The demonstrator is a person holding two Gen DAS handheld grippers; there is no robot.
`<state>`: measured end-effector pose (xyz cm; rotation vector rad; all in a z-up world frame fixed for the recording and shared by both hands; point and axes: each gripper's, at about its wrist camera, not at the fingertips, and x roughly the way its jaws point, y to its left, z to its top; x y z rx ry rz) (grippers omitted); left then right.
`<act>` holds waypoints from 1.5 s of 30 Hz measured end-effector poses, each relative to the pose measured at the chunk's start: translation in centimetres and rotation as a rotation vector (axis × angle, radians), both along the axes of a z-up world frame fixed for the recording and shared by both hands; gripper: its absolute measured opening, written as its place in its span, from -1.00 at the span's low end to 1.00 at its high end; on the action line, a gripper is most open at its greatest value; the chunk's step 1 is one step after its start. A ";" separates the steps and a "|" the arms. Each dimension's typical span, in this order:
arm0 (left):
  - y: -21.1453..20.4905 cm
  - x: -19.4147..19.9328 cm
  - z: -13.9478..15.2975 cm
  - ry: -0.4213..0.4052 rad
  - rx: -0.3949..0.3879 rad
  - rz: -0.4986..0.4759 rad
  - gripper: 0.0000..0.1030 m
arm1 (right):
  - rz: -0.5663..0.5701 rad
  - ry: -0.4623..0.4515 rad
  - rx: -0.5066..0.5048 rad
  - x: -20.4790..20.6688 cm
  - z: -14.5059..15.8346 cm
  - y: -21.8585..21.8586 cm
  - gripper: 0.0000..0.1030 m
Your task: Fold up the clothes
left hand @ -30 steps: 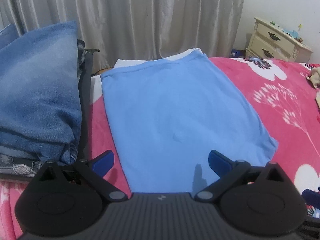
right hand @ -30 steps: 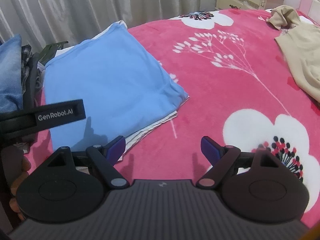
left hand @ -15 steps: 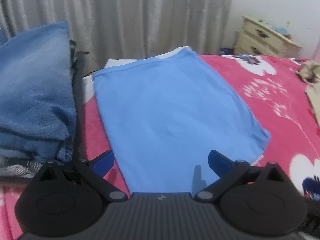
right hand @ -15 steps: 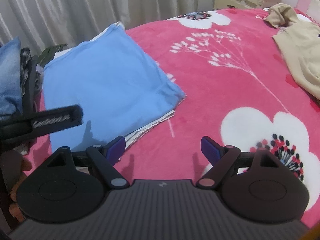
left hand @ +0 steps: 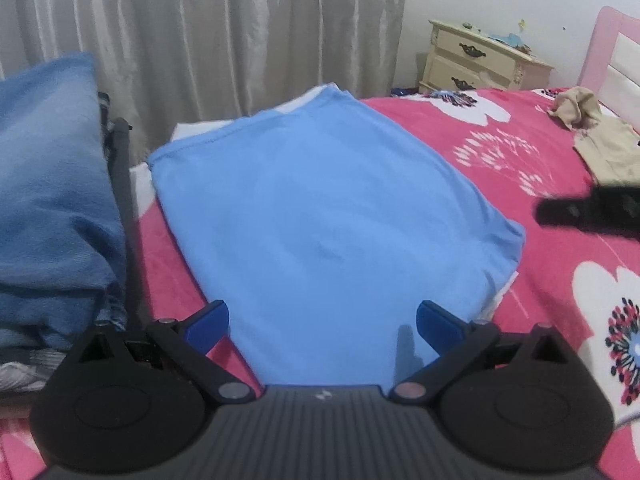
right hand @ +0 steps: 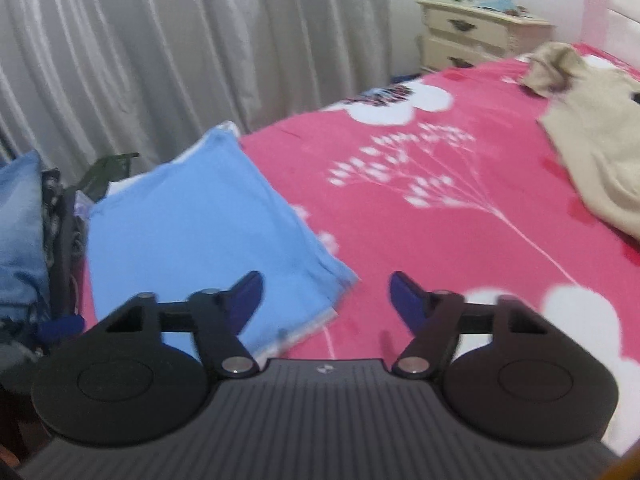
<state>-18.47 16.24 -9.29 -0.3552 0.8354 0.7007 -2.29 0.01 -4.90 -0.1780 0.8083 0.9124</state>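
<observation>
A folded light blue garment point(left hand: 320, 216) lies flat on the pink flowered bedspread point(left hand: 540, 264), with a white layer showing under its edges. My left gripper point(left hand: 322, 322) hovers open over its near edge, nothing between the blue pads. In the right wrist view the same blue garment point(right hand: 200, 232) sits to the left. My right gripper point(right hand: 326, 300) is above the garment's near right corner, its jaws closing with nothing gripped between them. A crumpled beige garment point(right hand: 592, 152) lies on the bed at the far right.
A stack of folded jeans and other clothes point(left hand: 48, 208) stands left of the blue garment. Grey curtains point(left hand: 240, 28) hang behind the bed, and a cream nightstand point(left hand: 480, 64) stands at the back right. A black blurred part of the other gripper point(left hand: 588, 210) crosses the right edge.
The right gripper's jaws have narrowed, and its view swung up and to the right. The left view turned right, bringing the beige garment and a black gripper part into sight.
</observation>
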 end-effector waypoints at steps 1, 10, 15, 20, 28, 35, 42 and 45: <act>0.2 0.0 -0.4 0.004 -0.009 -0.004 0.93 | 0.019 0.007 0.004 0.2 -0.2 0.8 -0.14; 1.2 -0.6 -3.2 0.037 -0.060 -0.040 0.93 | -0.006 0.227 -0.007 5.3 -6.9 3.7 -1.00; 1.3 -1.3 -2.4 0.015 -0.074 -0.113 0.90 | -0.079 0.150 0.055 5.8 -5.0 2.6 -0.98; 1.5 -1.2 -2.9 0.023 -0.083 -0.137 0.90 | 0.028 0.170 0.081 4.8 -4.4 3.5 -0.98; 1.5 -2.9 -1.3 -0.025 -0.116 -0.244 0.89 | -0.197 0.195 0.147 7.6 -4.8 0.0 -0.94; 0.7 -3.2 -0.5 -0.109 -0.083 -0.353 0.89 | 0.157 0.143 0.144 1.5 -3.4 0.8 -0.91; -0.6 -3.0 -3.3 0.051 -0.138 -0.435 0.87 | 0.177 0.121 -0.014 0.4 -6.7 2.1 -0.97; 0.2 -3.7 -2.0 0.032 -0.174 -0.447 0.83 | 0.153 0.081 -0.034 0.1 -5.5 1.0 -0.91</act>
